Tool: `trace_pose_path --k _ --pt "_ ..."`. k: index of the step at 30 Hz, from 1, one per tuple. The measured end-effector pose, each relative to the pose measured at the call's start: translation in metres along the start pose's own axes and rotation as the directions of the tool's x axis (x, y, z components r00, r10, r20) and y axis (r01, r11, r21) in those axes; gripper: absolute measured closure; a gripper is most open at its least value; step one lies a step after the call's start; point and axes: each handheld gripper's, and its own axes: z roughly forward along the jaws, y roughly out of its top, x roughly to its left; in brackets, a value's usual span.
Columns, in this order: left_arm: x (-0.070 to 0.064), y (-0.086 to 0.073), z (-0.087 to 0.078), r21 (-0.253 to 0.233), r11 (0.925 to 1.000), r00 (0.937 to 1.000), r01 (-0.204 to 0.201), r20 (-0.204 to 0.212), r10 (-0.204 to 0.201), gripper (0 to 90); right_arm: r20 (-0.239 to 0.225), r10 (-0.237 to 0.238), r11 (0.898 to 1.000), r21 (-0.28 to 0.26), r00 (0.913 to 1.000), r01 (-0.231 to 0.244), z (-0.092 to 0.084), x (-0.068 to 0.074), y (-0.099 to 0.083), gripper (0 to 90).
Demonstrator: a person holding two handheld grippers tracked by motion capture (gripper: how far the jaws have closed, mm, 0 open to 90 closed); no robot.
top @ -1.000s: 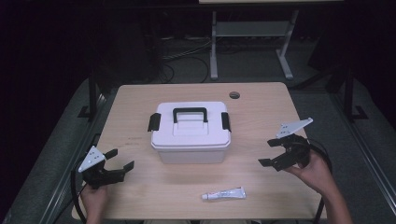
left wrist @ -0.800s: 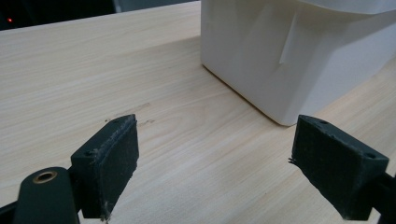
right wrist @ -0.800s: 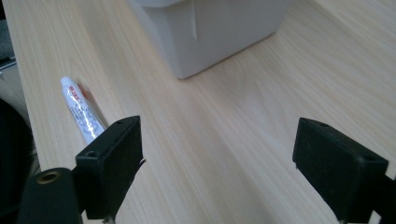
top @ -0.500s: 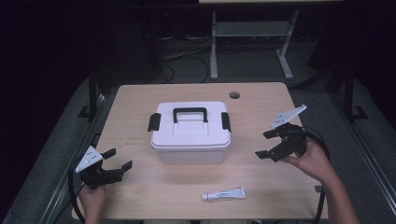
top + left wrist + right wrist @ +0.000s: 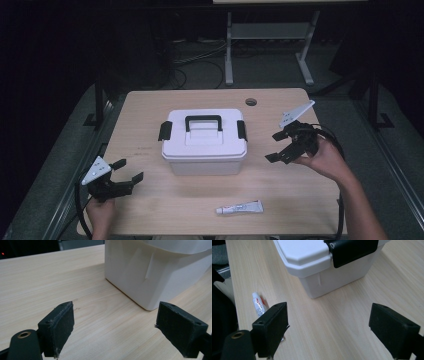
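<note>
- Left gripper [image 5: 126, 170]: jaws spread, empty, near the table's [image 5: 150, 107] front-left corner, left of the white box [image 5: 204, 145].
- White box: mid-table, lid shut, black latches.
- Tube [image 5: 240, 207]: lies in front of the box.
- Right gripper [image 5: 274, 146]: jaws spread, empty, just right of the box.

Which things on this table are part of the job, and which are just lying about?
In the job:
white storage box, lid latched
right gripper, open, nearing the box
left gripper, open

Lying about:
small tube, near the front edge
cable hole in the table
</note>
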Motion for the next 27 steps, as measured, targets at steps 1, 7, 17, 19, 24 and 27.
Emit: trace_pose_path --k 1,7,17,19,24,27 --pt "0.0 0.0 0.0 0.002 1.0 1.0 0.0 0.001 0.0 14.1 -0.003 -0.006 1.0 0.0 1.0 0.006 0.0 0.0 0.002 15.1" --pt "-0.001 0.0 0.001 -0.002 1.0 1.0 -0.004 0.001 0.004 14.1 -0.015 -0.032 0.999 0.032 0.9994 0.033 0.002 -0.003 0.016 15.1" --pt "0.002 0.0 0.002 0.003 0.9999 0.9997 0.01 0.021 -0.011 14.1 -0.026 -0.052 0.998 0.033 0.9983 0.053 -0.001 -0.01 0.039 15.1" --pt "0.003 0.0 0.001 0.0 0.9999 0.9996 0.012 0.026 -0.012 14.1 -0.022 -0.056 0.998 0.033 0.9982 0.057 -0.001 -0.011 0.042 15.0" --pt "0.004 -0.001 0.002 0.002 0.9998 0.9993 0.018 0.032 -0.018 14.1 -0.048 -0.07 0.997 0.036 0.9964 0.072 0.0 -0.014 0.058 15.0" --pt "0.004 0.0 0.002 0.006 0.9999 0.9993 0.014 0.034 -0.014 14.1 -0.062 -0.076 0.996 0.048 0.9952 0.079 0.004 -0.017 0.066 14.9"
